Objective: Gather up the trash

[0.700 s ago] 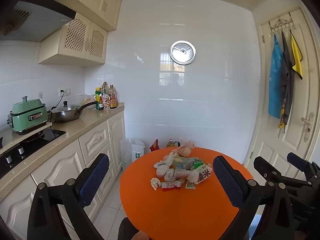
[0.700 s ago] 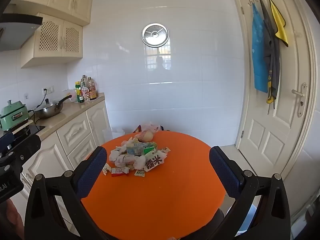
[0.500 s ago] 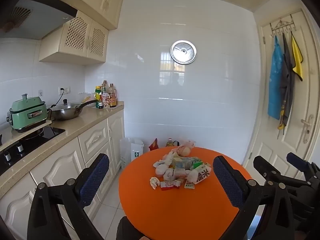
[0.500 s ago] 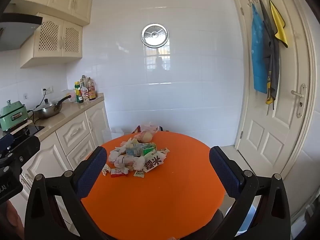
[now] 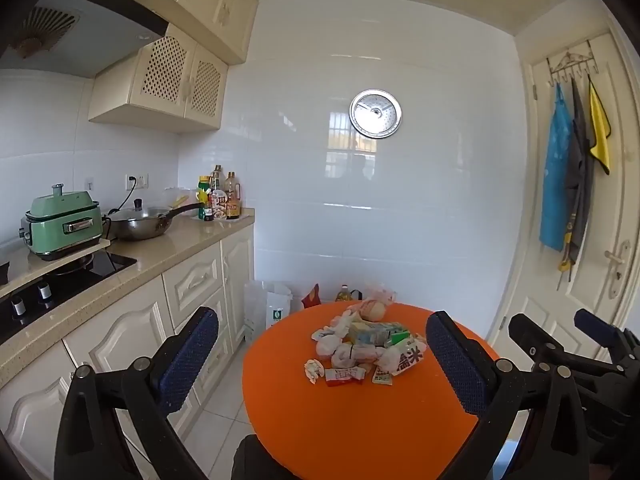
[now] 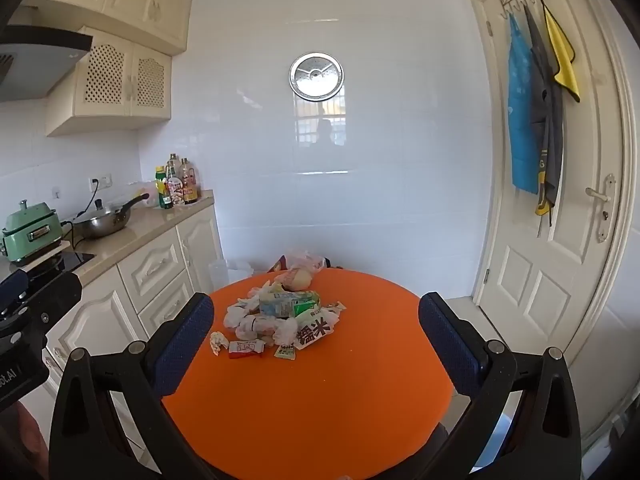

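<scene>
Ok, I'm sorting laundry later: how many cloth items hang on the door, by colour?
Blue apron: 1
Dark grey apron: 1
Yellow cloth: 1
Total: 3

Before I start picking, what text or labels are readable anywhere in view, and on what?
"糯米": large black characters on the white packet at the near right of the trash pile.
"ot.AI": partial white lettering on the left gripper's body, cut off by the frame edge.
Red-and-white wrapper: print too small to read.
Green-and-blue carton: print blurred.
Bottles on the counter: labels unreadable.
White bag on the floor: green logo, illegible.
</scene>
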{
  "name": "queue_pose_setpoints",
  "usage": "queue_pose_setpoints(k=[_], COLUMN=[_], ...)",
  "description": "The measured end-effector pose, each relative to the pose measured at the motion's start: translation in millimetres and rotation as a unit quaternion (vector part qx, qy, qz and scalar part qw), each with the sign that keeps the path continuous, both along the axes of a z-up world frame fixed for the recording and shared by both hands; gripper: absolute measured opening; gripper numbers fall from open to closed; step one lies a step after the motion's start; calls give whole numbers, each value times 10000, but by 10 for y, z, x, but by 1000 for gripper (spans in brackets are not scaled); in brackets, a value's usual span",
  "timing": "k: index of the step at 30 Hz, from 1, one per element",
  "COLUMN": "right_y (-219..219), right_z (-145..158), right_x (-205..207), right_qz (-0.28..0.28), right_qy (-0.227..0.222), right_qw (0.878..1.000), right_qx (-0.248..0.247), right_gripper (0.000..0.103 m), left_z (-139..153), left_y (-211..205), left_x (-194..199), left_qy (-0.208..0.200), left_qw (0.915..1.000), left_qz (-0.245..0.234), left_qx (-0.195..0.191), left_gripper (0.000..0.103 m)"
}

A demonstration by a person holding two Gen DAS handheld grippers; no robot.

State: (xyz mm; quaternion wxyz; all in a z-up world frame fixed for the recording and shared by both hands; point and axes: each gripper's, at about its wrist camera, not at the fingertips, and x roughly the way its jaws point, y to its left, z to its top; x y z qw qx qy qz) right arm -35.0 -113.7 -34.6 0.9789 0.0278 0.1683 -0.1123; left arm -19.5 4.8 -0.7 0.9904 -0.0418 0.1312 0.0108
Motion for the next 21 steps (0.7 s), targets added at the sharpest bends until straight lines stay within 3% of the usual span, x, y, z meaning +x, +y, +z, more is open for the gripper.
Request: queue_pose_setpoints(k=[21], right_y=[49], right_z=[-59], right_x=[96], right_qz=[100], right_qy=[42], right_qw=[9999], right_qx=[-58], right_gripper=[103], left_z=[-12], left_y=[82], left_x=[128], left_qy=[38], left_qw=[9999], left_qz=[-58], left_qx=[-86], left_gripper=[102])
